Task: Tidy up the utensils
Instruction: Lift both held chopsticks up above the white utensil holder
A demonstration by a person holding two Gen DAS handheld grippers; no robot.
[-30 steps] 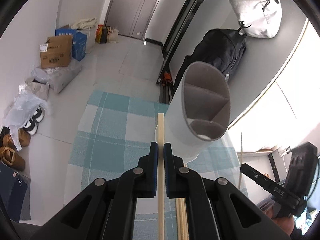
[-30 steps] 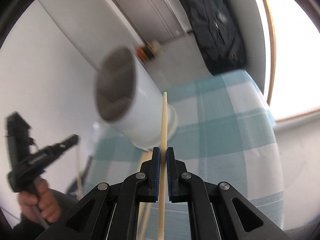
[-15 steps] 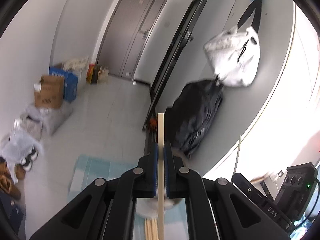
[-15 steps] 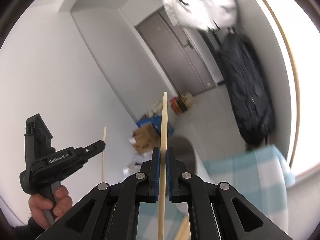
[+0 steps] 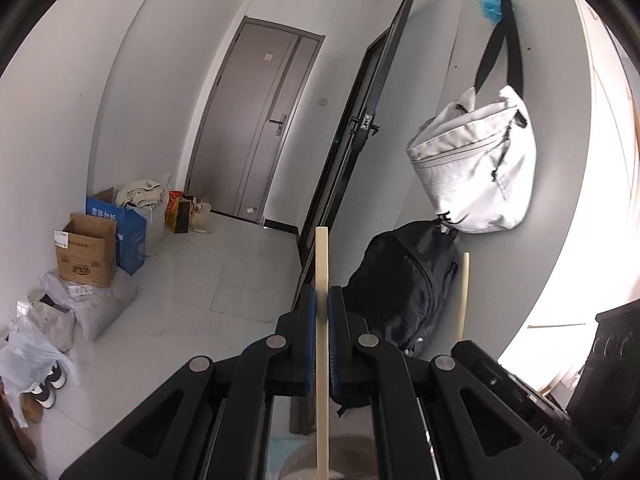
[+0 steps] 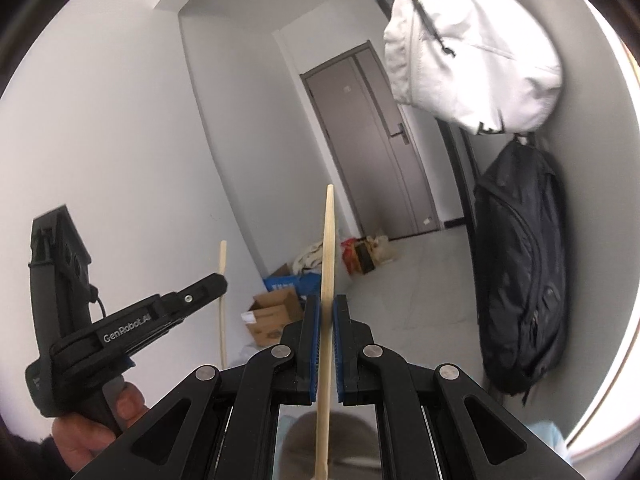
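Note:
My left gripper (image 5: pixel 322 300) is shut on a pale wooden chopstick (image 5: pixel 322 264) that stands upright between its blue pads. My right gripper (image 6: pixel 327 308) is shut on a second, tapered chopstick (image 6: pixel 329 240), also upright. In the right wrist view the left gripper (image 6: pixel 218 282) hangs at the left, held by a hand (image 6: pixel 92 424), its chopstick (image 6: pixel 222 264) poking above and below it. Only the grey rim of the utensil holder (image 6: pixel 296 438) shows, low under the right fingers, and again as the holder (image 5: pixel 340 454) at the bottom edge of the left wrist view.
A black backpack (image 5: pixel 404 280) leans on the grey wall, and a white bag (image 5: pixel 476 168) hangs above it. Boxes (image 5: pixel 86 256), bags and shoes (image 5: pixel 48 384) lie along the left wall by a grey door (image 5: pixel 256 128). A corner of the checked cloth (image 6: pixel 548 440) shows.
Both grippers have risen and tipped up with their chopsticks. The holder and checked cloth slid from mid-view to the bottom edge. The grips are unchanged.

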